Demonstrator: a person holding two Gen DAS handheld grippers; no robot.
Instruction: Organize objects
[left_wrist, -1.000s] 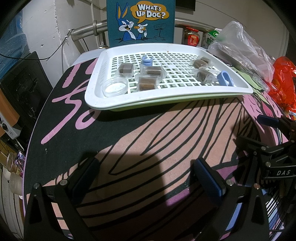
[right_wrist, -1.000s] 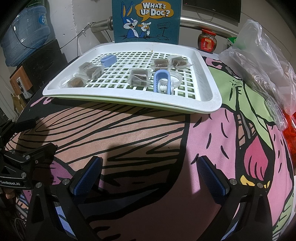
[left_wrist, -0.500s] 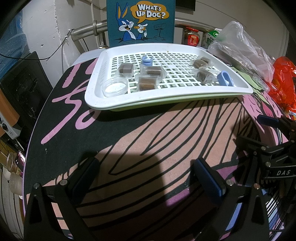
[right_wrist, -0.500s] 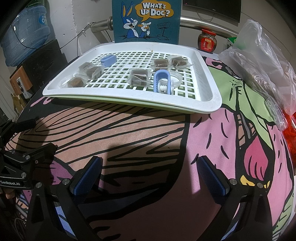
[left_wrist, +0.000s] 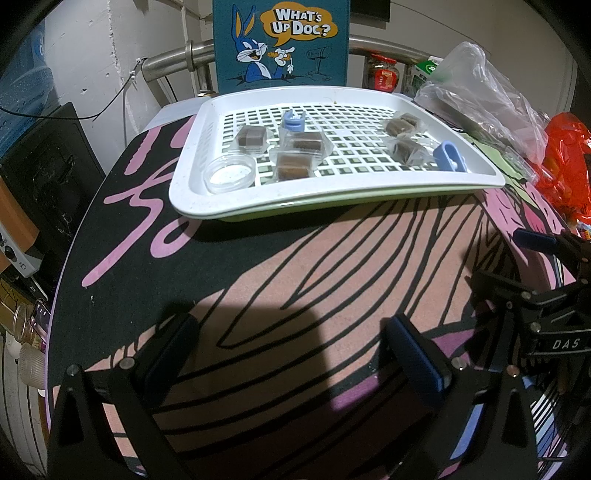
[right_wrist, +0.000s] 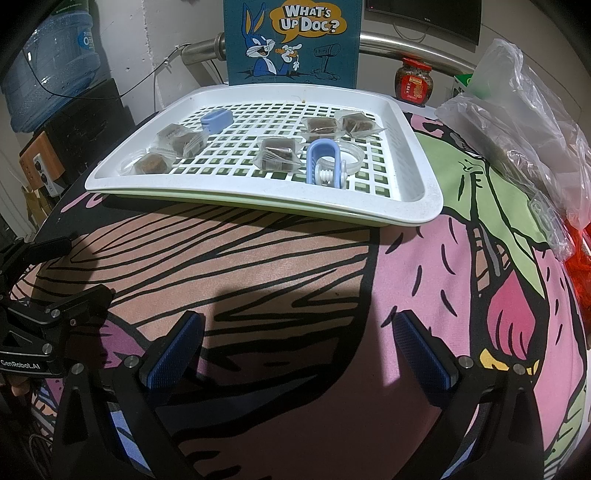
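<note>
While both the left gripper and right gripper hover spread and empty short of the tray, wrapped snacks and blue clips lie scattered inside it, fitting either a start or a finish.

A white slotted tray nested on a green one holds five clear-wrapped brown cubes, three toward its left and two toward its right; a round clear lidded dish sits at the near-left corner; one blue clip lies mid-back; another blue clip lies near-right.
</note>
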